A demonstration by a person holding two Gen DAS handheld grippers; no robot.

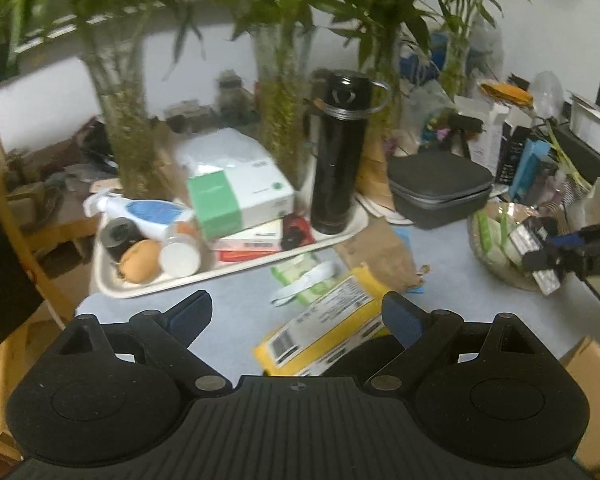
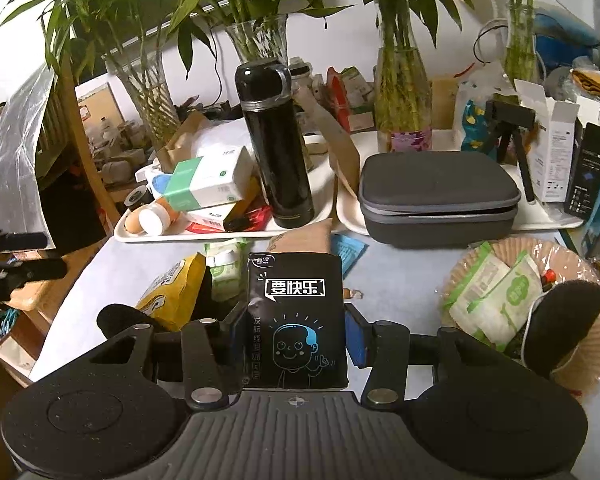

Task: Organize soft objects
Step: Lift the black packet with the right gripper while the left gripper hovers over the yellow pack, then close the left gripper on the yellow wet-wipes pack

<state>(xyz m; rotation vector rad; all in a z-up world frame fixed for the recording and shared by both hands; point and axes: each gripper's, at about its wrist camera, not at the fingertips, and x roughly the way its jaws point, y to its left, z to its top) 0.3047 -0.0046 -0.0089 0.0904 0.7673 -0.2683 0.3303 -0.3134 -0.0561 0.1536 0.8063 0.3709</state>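
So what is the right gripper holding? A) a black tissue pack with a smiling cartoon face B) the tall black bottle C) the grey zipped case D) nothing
A: in the right wrist view, the right gripper has its blue pads pressed on both sides of the soft black tissue pack with a cartoon face, while the tall black bottle stands on the white tray and the grey zipped case sits further back.

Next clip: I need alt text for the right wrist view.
The right tongs grip a black tissue pack with a cartoon face, above a pale blue table. Behind it a tray holds a black flask and boxes; a wicker basket of green-and-white packets sits right.
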